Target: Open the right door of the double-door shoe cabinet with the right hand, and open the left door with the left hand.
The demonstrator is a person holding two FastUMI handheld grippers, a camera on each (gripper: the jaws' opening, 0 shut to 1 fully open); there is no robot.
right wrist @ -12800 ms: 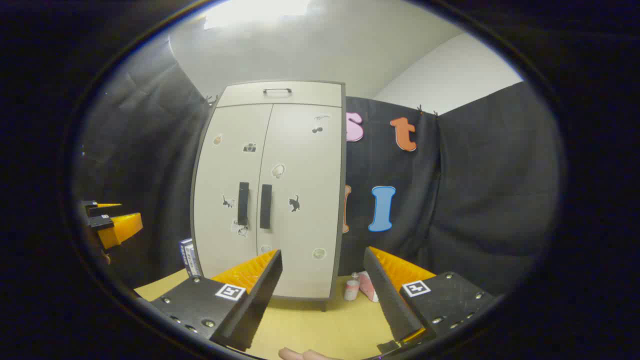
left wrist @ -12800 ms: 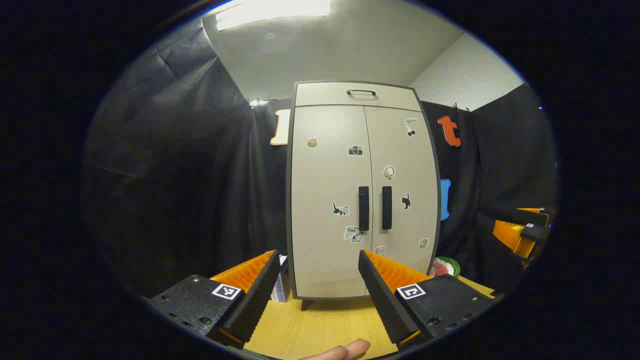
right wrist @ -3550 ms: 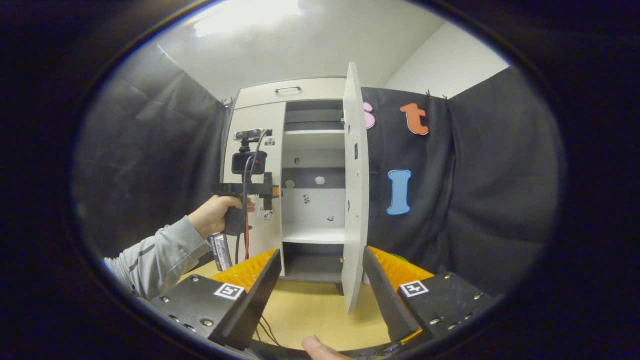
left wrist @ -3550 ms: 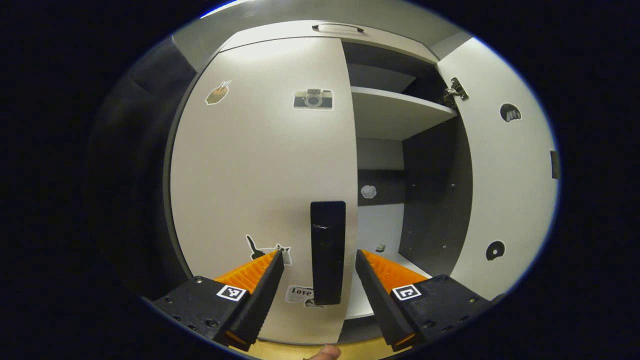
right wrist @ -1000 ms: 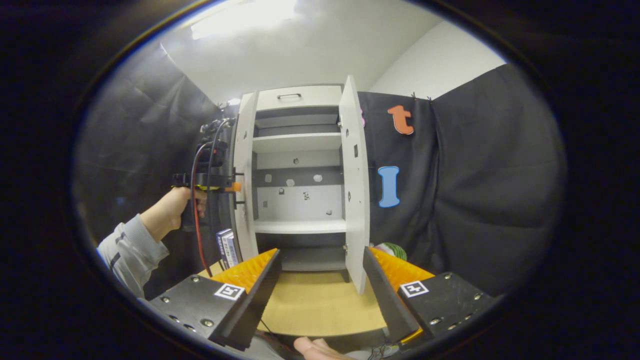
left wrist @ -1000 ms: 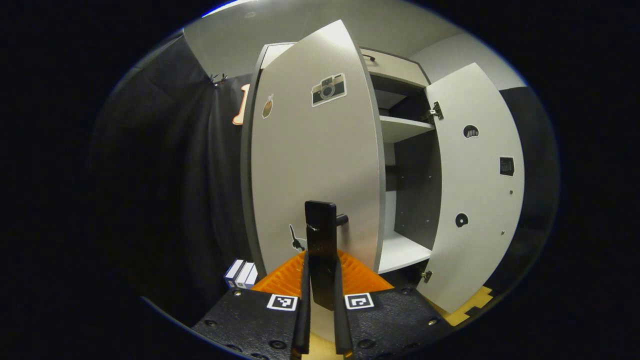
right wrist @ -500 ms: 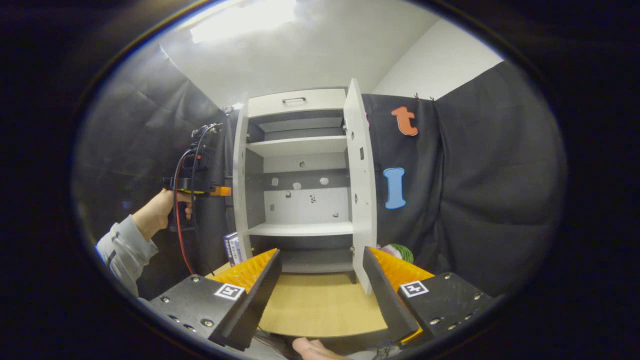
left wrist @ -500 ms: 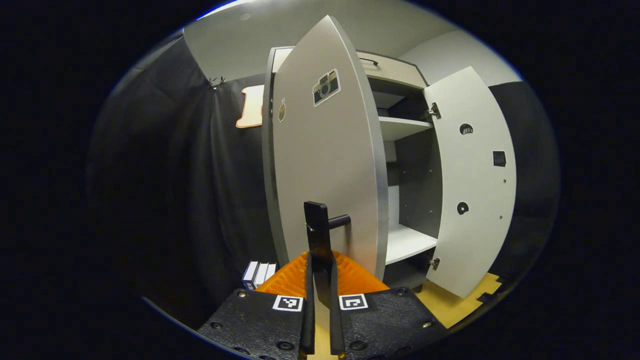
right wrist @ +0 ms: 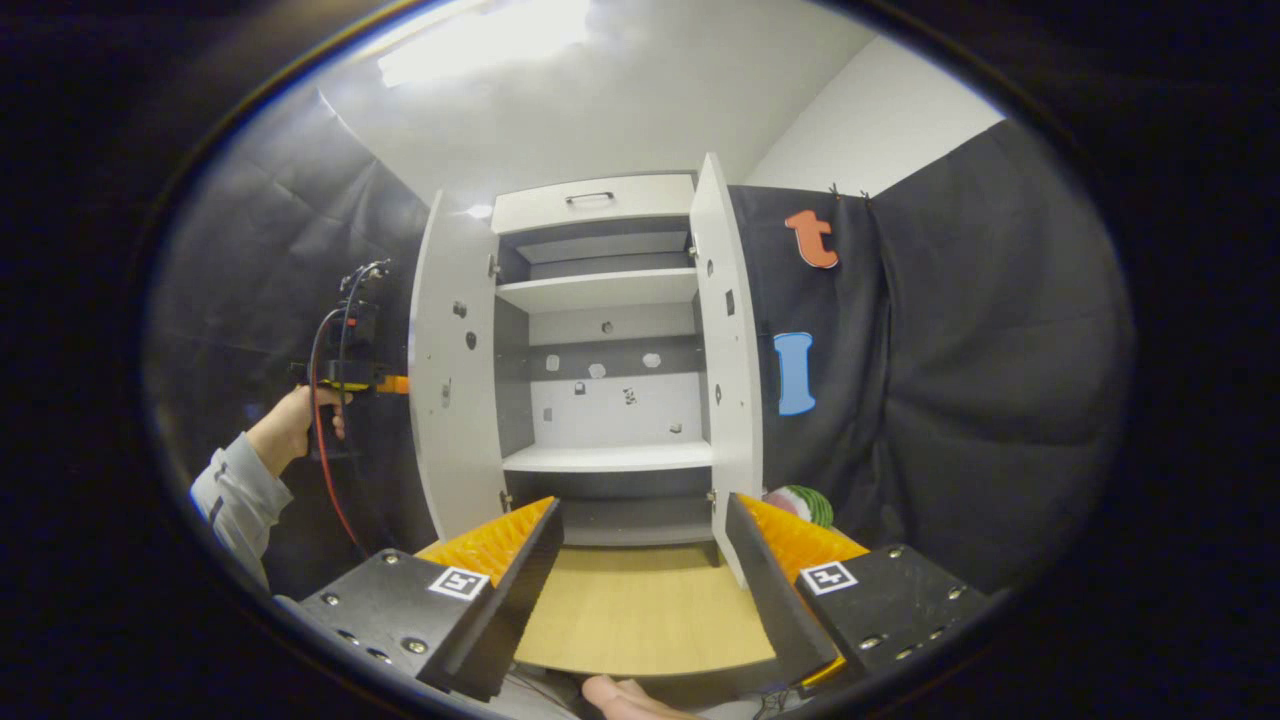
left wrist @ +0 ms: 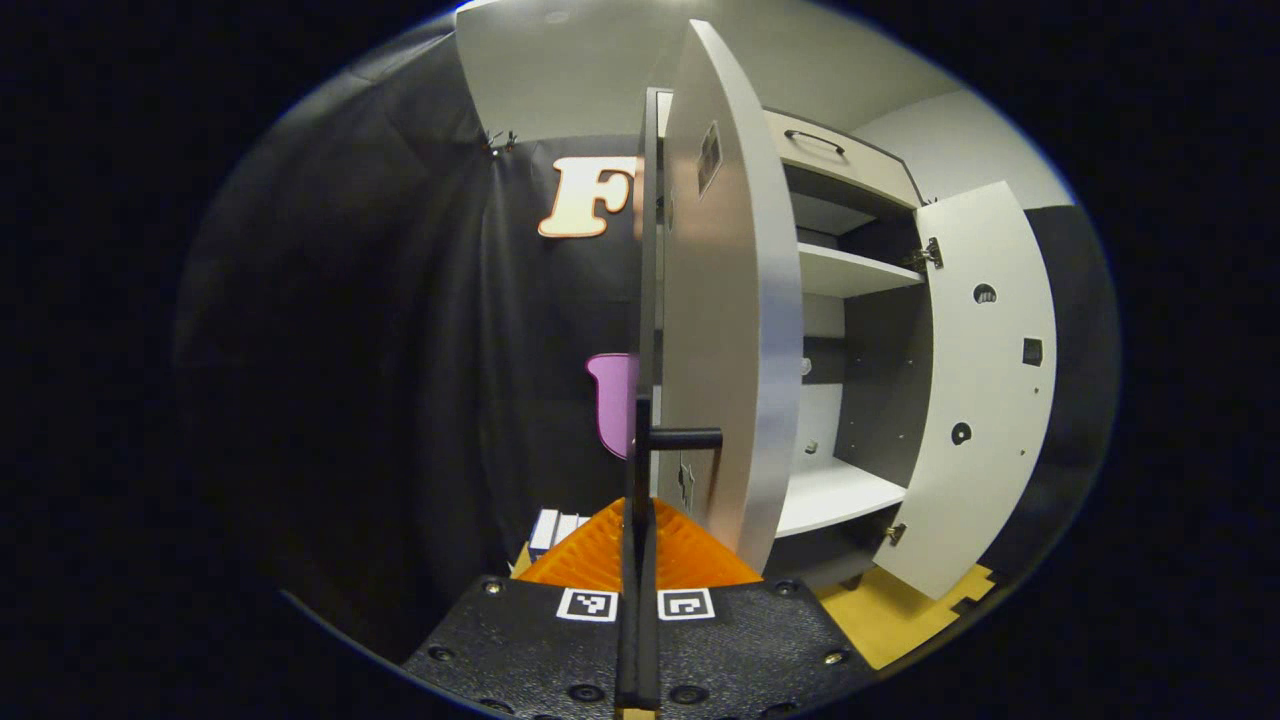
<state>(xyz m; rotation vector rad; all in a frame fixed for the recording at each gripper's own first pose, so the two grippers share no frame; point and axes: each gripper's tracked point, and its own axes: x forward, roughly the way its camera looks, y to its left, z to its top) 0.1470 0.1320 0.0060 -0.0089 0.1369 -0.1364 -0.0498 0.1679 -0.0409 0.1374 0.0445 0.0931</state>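
Left tongs (left wrist: 637,600) are clamped tight on the black handle (left wrist: 640,470) of the left door (left wrist: 725,330), fingers pressed together with the handle bar edge-on between them. Right tongs (right wrist: 640,570) gape wide, gripping nothing, hanging over the wooden counter (right wrist: 640,610) in front of the cabinet (right wrist: 600,380).

Cabinet stands on the counter against the black cloth wall: pale grey-beige body, dark edging, top drawer (right wrist: 590,200) with a thin dark pull. Both doors are swung out. Right door (right wrist: 728,340) sits edge-toward the right gripper view, inner face pale with small dark fittings. Inside: white shelves (right wrist: 605,457), a dark band across the back panel, a few small stickers on it.

In the right gripper view the left tongs' body (right wrist: 345,375) sits behind the left door's outer side, held by a hand (right wrist: 290,425) in a grey sleeve, red cable trailing down.

Sticker detail on the left door is too foreshortened to read. Markers on the tongs are square coded tags, no legible text. Small boxes (left wrist: 555,528) beside the cabinet base are partly hidden. A green-striped object (right wrist: 800,503) peeks out behind the right door, unclear what it is.
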